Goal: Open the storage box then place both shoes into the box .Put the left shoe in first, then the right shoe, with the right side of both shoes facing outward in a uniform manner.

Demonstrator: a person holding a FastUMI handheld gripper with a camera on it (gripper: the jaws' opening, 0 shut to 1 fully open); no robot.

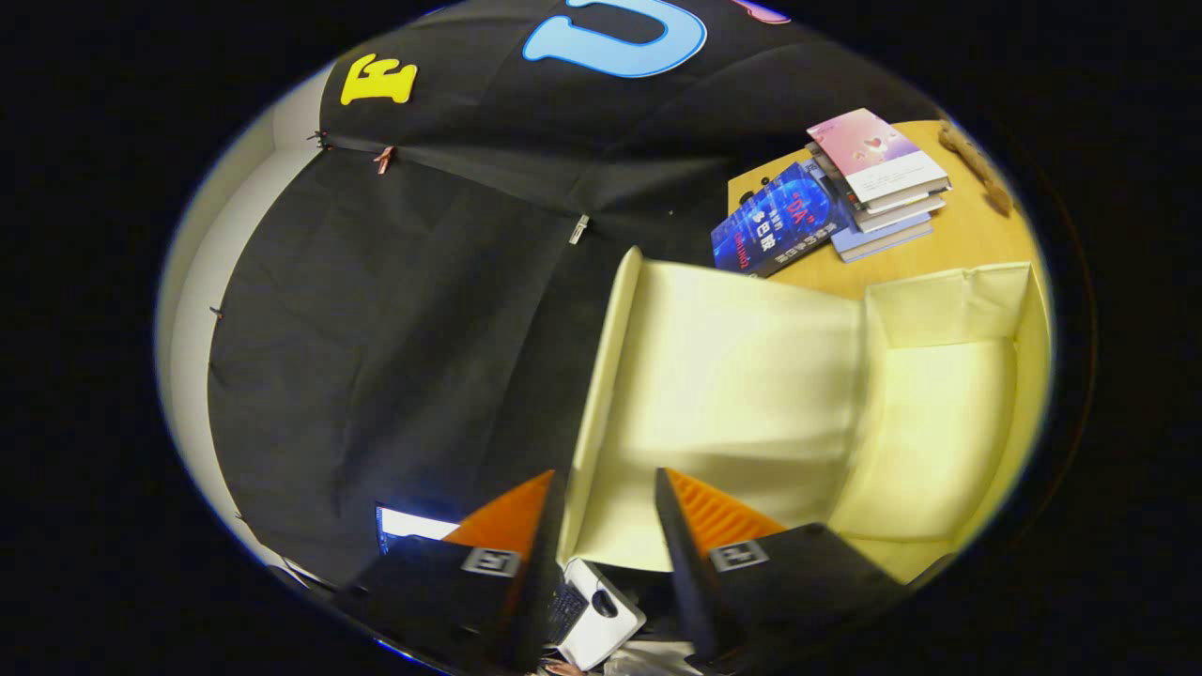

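Looking fwd along the gripper [608, 493], whose two fingers [690, 526] stand apart w/ a clear gap between them. The raised edge of the storage box's lid [601, 394] sits in that gap; it's hard to tell whether either finger touches it, and they don't seem to be pressing it from both sides.

The storage box [939, 422] is pale cream, open, w/ its lid swung up. The lid's inner face spreads just ahead of the fingers, and the box's hollow interior lies beyond it, to the side. No contents are visible in the part of the box shown.

The box rests on a light wooden table [977, 235]. Behind the box on that table lies a stack of books [878, 178], w/ a blue-covered book [775, 225] leaning beside the stack, nearer the box.

Below the box's near edge, between the finger bases, is a white device [601, 620] w/ a dark button, partly hidden. A small lit screen [413, 524] glows near it.
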